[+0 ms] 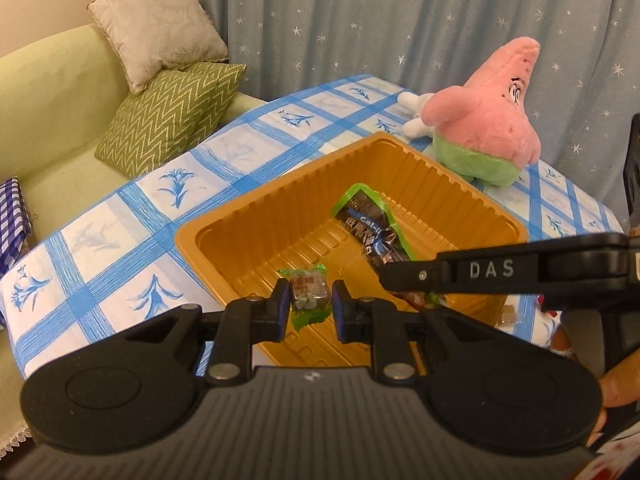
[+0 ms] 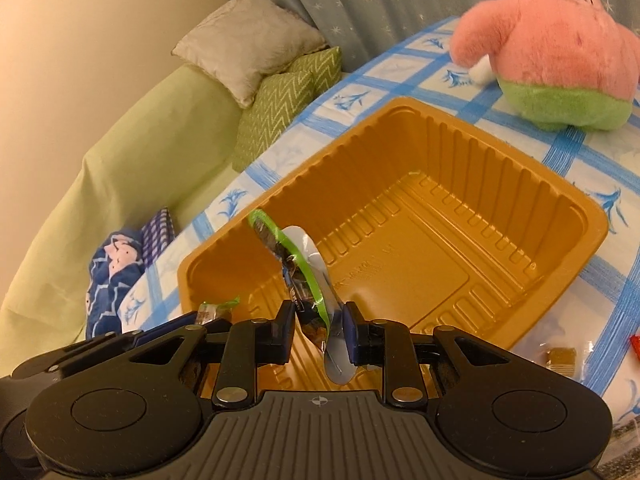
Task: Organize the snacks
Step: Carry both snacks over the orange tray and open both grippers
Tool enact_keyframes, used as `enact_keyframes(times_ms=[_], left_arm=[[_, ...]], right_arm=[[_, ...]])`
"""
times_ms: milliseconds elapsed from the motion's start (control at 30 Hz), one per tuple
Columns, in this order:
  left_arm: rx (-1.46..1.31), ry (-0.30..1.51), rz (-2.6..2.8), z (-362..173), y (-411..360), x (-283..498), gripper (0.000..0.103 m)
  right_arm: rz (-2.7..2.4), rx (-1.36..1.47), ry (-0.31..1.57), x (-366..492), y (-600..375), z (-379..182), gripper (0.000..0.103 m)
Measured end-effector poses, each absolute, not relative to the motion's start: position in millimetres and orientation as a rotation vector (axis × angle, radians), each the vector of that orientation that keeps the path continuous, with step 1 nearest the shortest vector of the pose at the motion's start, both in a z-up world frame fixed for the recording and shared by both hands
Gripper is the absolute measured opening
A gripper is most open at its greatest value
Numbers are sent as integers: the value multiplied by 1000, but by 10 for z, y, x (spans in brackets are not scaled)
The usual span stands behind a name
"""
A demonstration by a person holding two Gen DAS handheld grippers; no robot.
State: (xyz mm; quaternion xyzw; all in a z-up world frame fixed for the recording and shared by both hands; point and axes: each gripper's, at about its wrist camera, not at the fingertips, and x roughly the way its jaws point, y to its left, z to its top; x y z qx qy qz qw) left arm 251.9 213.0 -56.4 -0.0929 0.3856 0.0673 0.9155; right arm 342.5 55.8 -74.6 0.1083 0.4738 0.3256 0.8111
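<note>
A gold plastic tray (image 1: 248,216) (image 2: 580,216) sits on the blue-checked tablecloth. My left gripper (image 1: 310,306) is shut on a small green-edged candy packet (image 1: 308,294) and holds it over the tray's near edge. My right gripper (image 2: 320,322) is shut on a long dark snack packet with a green rim (image 2: 296,272), held over the tray. In the left wrist view the right gripper's finger (image 1: 420,276) reaches in from the right with that packet (image 1: 372,224). The left gripper and its candy (image 2: 216,308) show at the lower left of the right wrist view.
A pink and green plush toy (image 1: 488,120) (image 2: 560,48) stands on the table behind the tray. A wrapped brown candy (image 2: 562,358) (image 1: 508,316) and a red item (image 2: 634,346) lie on the cloth right of the tray. A green sofa (image 1: 48,112) with cushions is left of the table.
</note>
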Motion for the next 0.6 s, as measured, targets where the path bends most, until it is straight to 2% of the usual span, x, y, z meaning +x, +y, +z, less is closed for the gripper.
enact_keyframes(times_ms=[600], left_arm=[[-208, 802, 116, -580, 2141, 2624, 22]], right_arm=[[644, 248, 990, 3344, 353, -608, 25]])
